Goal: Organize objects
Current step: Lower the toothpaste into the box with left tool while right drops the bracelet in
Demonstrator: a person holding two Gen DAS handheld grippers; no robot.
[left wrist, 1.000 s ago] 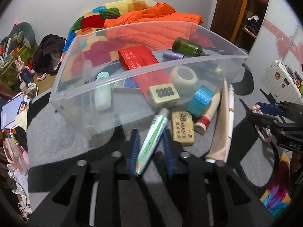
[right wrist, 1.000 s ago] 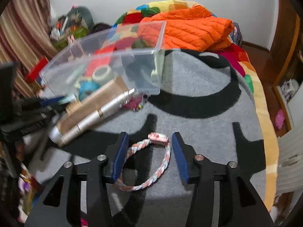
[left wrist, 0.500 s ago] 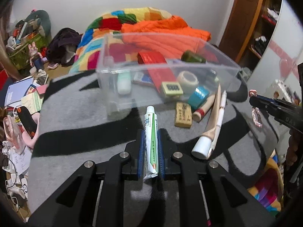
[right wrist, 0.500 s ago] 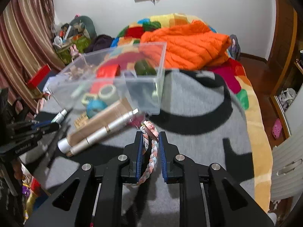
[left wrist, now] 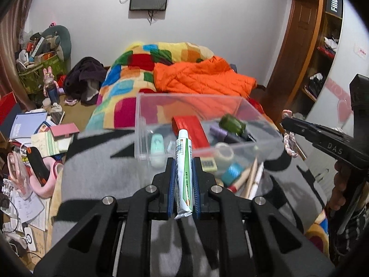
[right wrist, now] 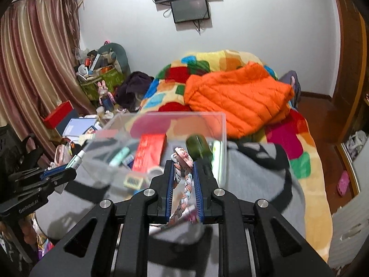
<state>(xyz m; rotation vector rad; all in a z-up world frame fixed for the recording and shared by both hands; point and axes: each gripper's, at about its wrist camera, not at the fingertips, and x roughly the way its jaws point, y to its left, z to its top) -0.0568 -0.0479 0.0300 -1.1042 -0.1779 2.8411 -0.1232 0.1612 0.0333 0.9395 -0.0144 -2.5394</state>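
Bed covered by a grey blanket with black shapes, a patchwork quilt of many colours and a puffy orange jacket lying beyond the clear plastic storage box. Box stood on the grey blanket, open at the top, holding a flat red packet, a dark green bottle, a purple cylinder, a pale mint tube and a roll of translucent tape. Just in front of the box, on the blanket: a blue roll of tape, a small yellowish block with dark dots and long beige and white tubes.

Left claw clenched on a white toothpaste tube with green print, held upright above the blanket, just short of the box's near wall, cap end toward the box. Right claw clamped on a braided pink, white and blue cord bracelet, raised before the box's near wall, loop end poking past the fingertips, the rest hanging down between the black arms.
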